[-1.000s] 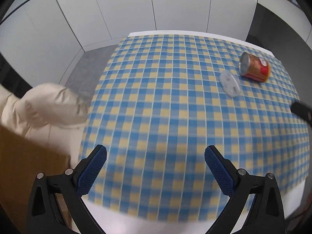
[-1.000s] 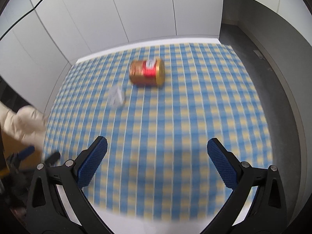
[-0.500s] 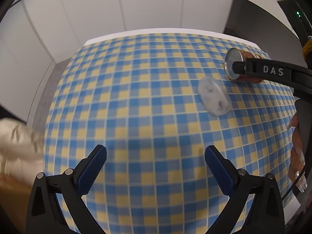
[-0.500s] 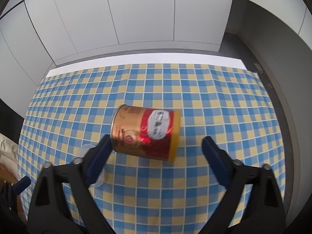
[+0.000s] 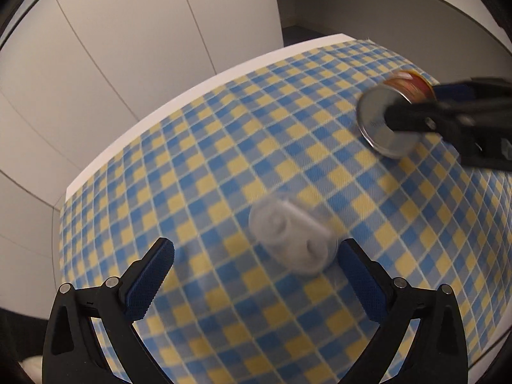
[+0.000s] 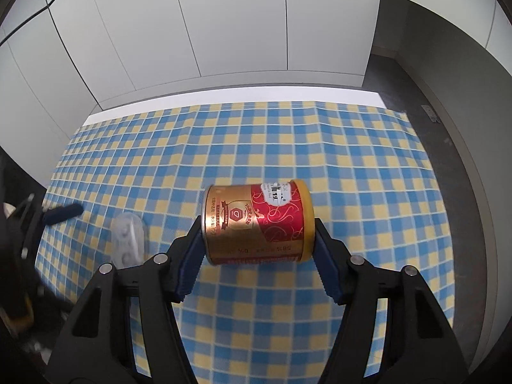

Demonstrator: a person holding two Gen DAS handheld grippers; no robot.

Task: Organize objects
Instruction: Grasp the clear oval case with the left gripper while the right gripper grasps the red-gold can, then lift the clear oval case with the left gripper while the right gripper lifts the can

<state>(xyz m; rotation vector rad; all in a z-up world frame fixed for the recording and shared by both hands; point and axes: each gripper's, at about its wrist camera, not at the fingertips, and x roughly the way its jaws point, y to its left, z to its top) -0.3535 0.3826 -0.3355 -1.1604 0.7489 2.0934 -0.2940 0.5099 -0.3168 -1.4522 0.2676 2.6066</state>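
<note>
Claws first: my right claw (image 6: pixel 256 246) has its pads at the two ends of the tin can (image 6: pixel 256 224), one on the metal end and one on the yellow-rimmed end, so I read it as clamped on the can, which lies on its side across the gap. Whether the can is already off the cloth I cannot tell. My left claw (image 5: pixel 256 268) is spread wide, holding nothing, with the clear plastic lid (image 5: pixel 292 236) lying between its fingers, much nearer the right-hand finger (image 5: pixel 358 272) than the other; blur hides whether they touch. Outward from there, the lid lies flat on the checked tablecloth (image 5: pixel 224 147) that covers the bench (image 6: pixel 224 96), and the can sits well beyond it toward my right. As for progress, I judge the tidying barely begun: the can is gripped, nothing has been set anywhere final, and the lid is not yet grasped. Left to do, I think, is closing on the lid and bringing the two together, perhaps lid onto can
</note>
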